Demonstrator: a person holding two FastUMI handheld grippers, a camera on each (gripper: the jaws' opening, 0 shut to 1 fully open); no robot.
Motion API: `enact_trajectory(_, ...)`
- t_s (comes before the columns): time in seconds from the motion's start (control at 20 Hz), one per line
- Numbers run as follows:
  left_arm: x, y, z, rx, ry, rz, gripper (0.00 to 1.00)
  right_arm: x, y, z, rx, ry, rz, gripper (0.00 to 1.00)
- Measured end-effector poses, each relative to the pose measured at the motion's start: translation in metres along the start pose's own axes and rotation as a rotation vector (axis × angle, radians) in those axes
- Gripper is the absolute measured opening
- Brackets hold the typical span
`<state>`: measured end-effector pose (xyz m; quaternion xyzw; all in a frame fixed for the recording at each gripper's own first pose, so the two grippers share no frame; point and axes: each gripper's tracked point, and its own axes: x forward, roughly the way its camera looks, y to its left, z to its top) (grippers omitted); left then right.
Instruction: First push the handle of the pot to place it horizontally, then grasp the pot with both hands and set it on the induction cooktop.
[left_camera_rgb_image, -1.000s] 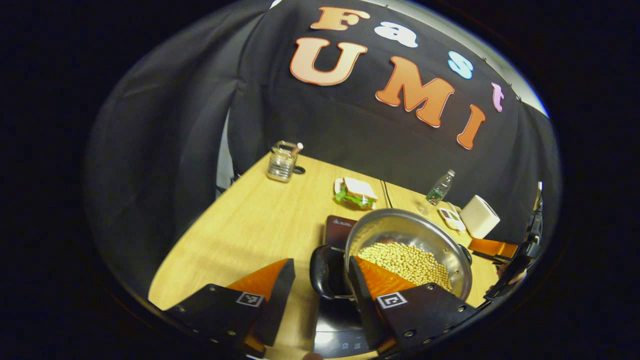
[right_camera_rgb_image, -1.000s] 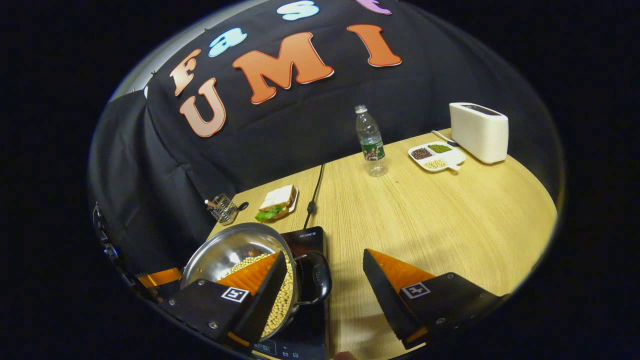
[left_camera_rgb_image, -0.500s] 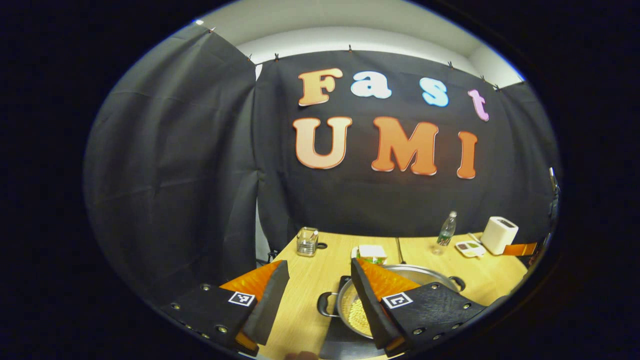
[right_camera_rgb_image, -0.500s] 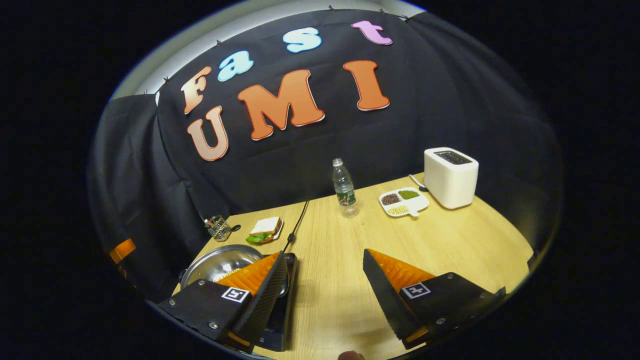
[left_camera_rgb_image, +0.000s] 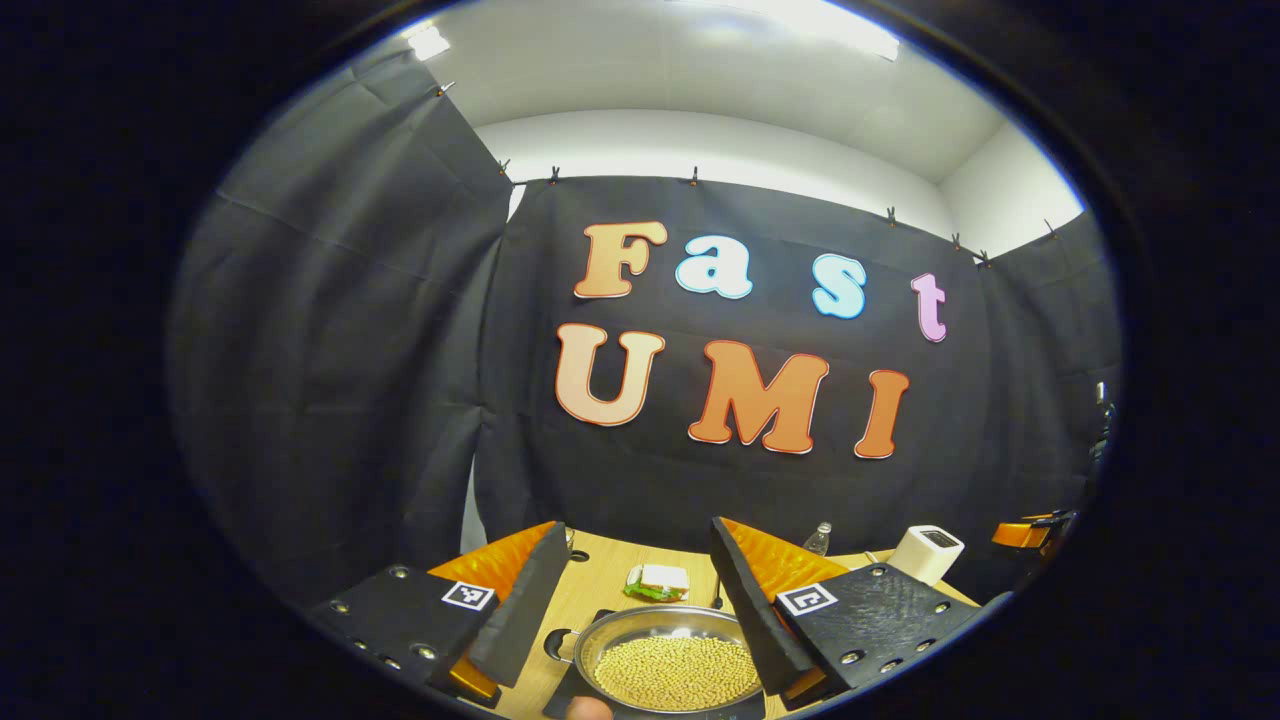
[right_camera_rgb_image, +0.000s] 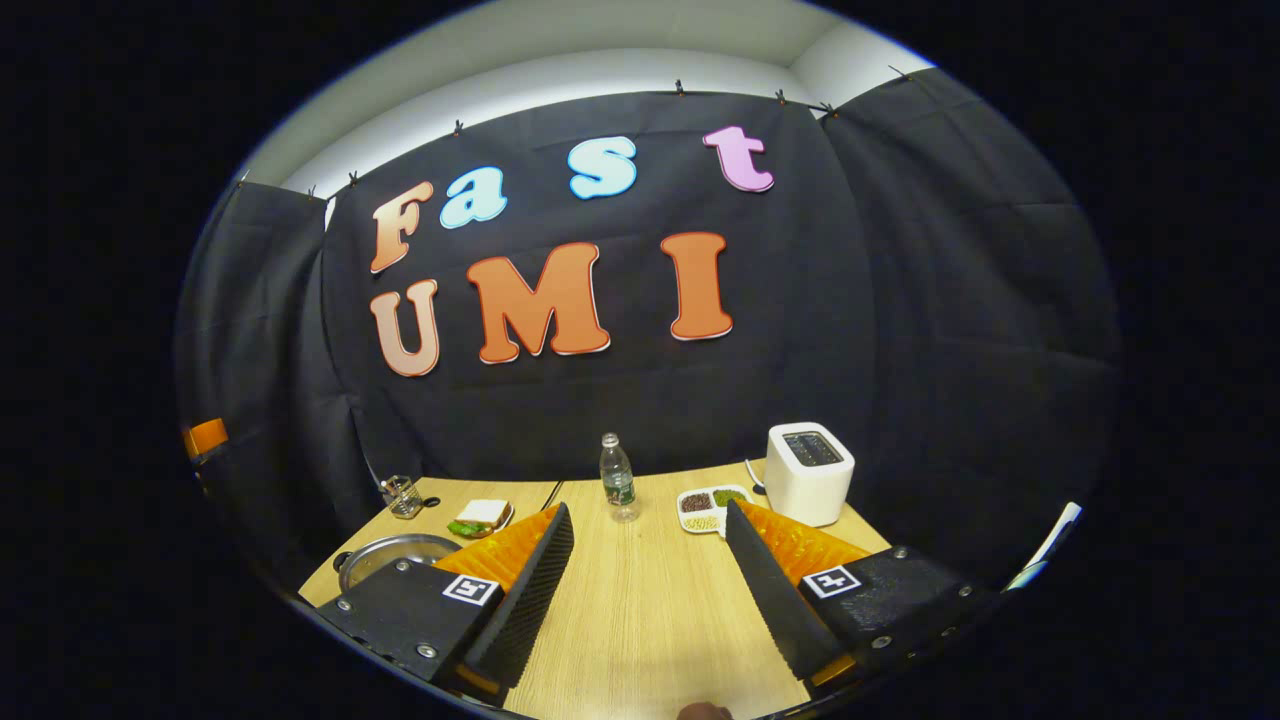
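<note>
A steel pot (left_camera_rgb_image: 675, 668) filled with pale beans rests on the black induction cooktop (left_camera_rgb_image: 563, 697) low in the left gripper view. Its small black side handle (left_camera_rgb_image: 556, 645) sticks out to the left. My left gripper (left_camera_rgb_image: 637, 528) hovers above and behind the pot, open, with nothing between its fingers. In the right gripper view the pot (right_camera_rgb_image: 385, 553) lies at the far left, partly hidden behind one finger. My right gripper (right_camera_rgb_image: 647, 508) is open over bare wooden table (right_camera_rgb_image: 650, 610), well apart from the pot.
At the table's back stand a sandwich on a plate (right_camera_rgb_image: 480, 517), a water bottle (right_camera_rgb_image: 617, 478), a divided tray of beans (right_camera_rgb_image: 705, 503), a white toaster (right_camera_rgb_image: 810, 472) and a wire utensil holder (right_camera_rgb_image: 400, 495). A power cord (right_camera_rgb_image: 550, 493) runs back toward the wall.
Both grippers let go of the pot's handles and drew back and upward, open. The views tipped up toward the wall. The pot stays on the cooktop.
</note>
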<state>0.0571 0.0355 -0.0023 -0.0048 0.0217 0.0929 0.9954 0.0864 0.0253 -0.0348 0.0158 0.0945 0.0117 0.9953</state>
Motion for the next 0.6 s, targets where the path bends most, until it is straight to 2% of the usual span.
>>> enact_trajectory(0.05, -0.001, -0.009, 0.011, 0.008, -0.020, -0.001, 0.84, -0.006, -0.003, 0.008, -0.001, -0.012, 0.004, 0.95)
enact_trajectory(0.2, -0.007, -0.036, 0.029, -0.009, -0.048, -0.034, 0.86, -0.021, -0.020, 0.029, -0.027, -0.045, -0.012, 0.95)
enact_trajectory(0.5, -0.012, -0.075, 0.034, -0.065, -0.026, -0.117, 0.84, -0.042, -0.046, 0.059, -0.050, -0.120, -0.053, 0.95)
enact_trajectory(0.55, -0.012, -0.077, 0.035, -0.070, -0.023, -0.124, 0.84, -0.043, -0.049, 0.058, -0.045, -0.123, -0.055, 1.00)
enact_trajectory(0.6, -0.011, -0.079, 0.033, -0.072, -0.021, -0.122, 0.86, -0.042, -0.052, 0.056, -0.041, -0.125, -0.058, 0.95)
